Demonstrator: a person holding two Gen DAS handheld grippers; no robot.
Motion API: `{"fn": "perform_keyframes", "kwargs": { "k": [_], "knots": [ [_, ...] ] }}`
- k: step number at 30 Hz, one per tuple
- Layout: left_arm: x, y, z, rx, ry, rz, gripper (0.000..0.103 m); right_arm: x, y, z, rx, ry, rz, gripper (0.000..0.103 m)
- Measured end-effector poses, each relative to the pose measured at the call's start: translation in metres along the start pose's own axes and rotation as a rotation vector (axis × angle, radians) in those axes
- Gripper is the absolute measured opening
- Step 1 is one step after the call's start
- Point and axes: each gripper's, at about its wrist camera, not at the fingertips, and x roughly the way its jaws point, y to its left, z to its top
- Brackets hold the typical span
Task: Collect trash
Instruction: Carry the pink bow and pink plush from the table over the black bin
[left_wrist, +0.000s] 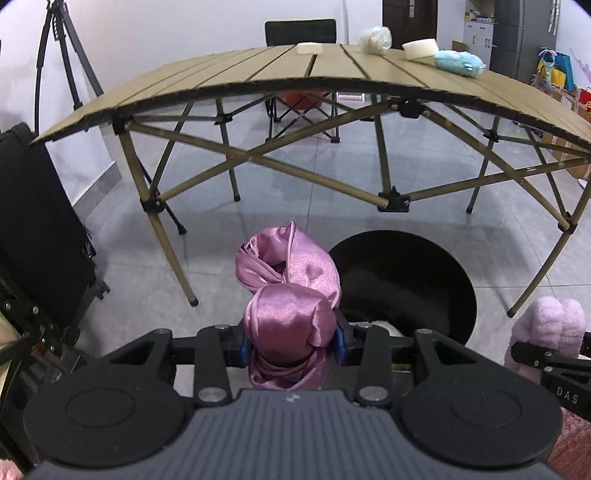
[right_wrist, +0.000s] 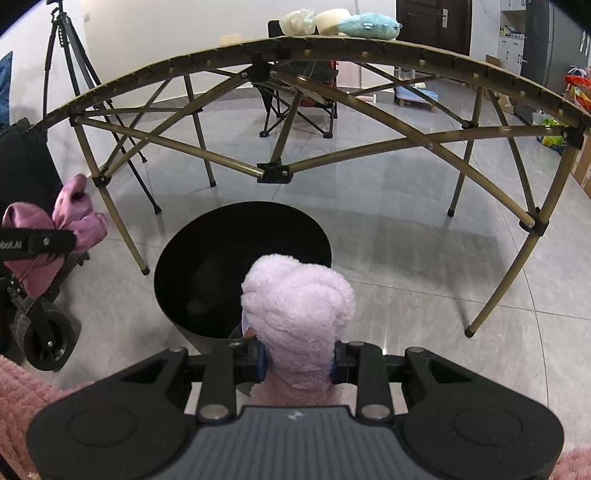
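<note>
Nearest the left wrist camera, the left gripper (left_wrist: 291, 345) is clamped on a bundle of pink satin cloth (left_wrist: 290, 295), which bulges above and below the blue pads. The cloth hangs just left of the black bin (left_wrist: 458, 284), over bare floor rather than over the opening. In the right wrist view, the right gripper (right_wrist: 297, 360) is pinched on a lilac fluffy item (right_wrist: 299, 314), a towel or plush by appearance, held at the near rim of the same bin, partly overlapping its mouth. The bin stands on the grey tile floor (right_wrist: 406, 258) in front of the folding table (left_wrist: 258, 74); its interior is dark, and only a pale object at its near edge is discernible in the left view. Judgement: two pieces are collected and carried to the bin, but neither is deposited. Both need centring over the opening, the satin more so. Farther off, on the table top, four things remain: a pale flat block (left_wrist: 309, 48), a crumpled translucent wad (left_wrist: 376, 38), a white round piece (left_wrist: 421, 48) and a blue plush (left_wrist: 460, 62). Whether all count as trash cannot be told.
</note>
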Motion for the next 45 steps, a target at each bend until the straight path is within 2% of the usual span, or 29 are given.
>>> {"fn": "perform_keyframes", "kwargs": {
  "k": [11,21,45],
  "knots": [
    [0.005,-0.008,0.005,0.006,0.036,-0.016,0.04,0.003,-0.001,0.001,-0.002,0.005,-0.017,0.028],
    [0.026,-0.024,0.013,0.014,0.134,-0.01,0.04,0.008,-0.025,0.001,0.06,0.006,-0.058,0.028],
    [0.074,-0.09,0.046,0.045,0.241,-0.06,0.04,0.025,-0.072,0.002,0.183,0.035,-0.096,0.028]
  ]
}}
